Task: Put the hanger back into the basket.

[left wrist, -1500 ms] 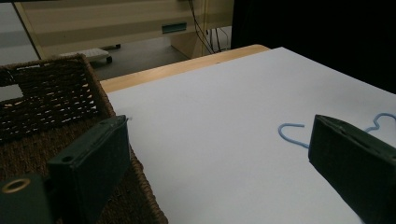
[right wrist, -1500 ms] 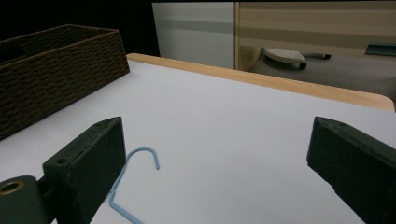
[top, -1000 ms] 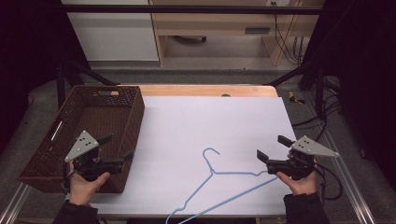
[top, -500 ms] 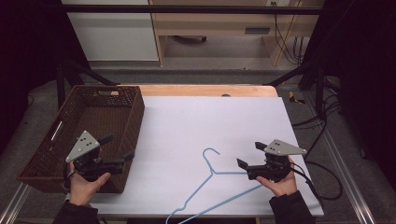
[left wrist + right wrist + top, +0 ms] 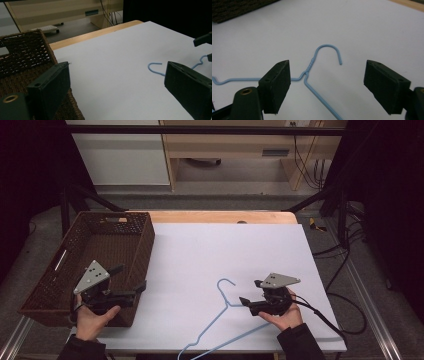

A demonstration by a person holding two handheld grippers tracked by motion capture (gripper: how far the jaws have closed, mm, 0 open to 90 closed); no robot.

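Observation:
A light blue wire hanger [image 5: 228, 304] lies flat on the white table top, hook pointing away from me. My right gripper [image 5: 250, 292] is open just to the right of the hanger's neck, jaws pointing left. In the right gripper view the hook and twisted neck [image 5: 310, 65] lie on the table between and just ahead of the wide-apart jaws of that gripper [image 5: 327, 82], untouched. My left gripper [image 5: 130, 277] is open at the near right corner of the brown wicker basket [image 5: 60, 285], holding nothing. In the left gripper view the hook [image 5: 155, 67] lies off to the right, past that gripper's [image 5: 117, 82] jaws.
The basket's wall [image 5: 22, 55] stands along the table's left side. A wooden strip [image 5: 215, 216] runs along the table's far edge. A cable [image 5: 325, 320] trails from the right gripper toward the table's right edge. Beyond the table are cabinets and floor cables.
My right gripper has moved left across the table, from near the right edge up to the hanger's neck. The left gripper and the hanger have stayed put.

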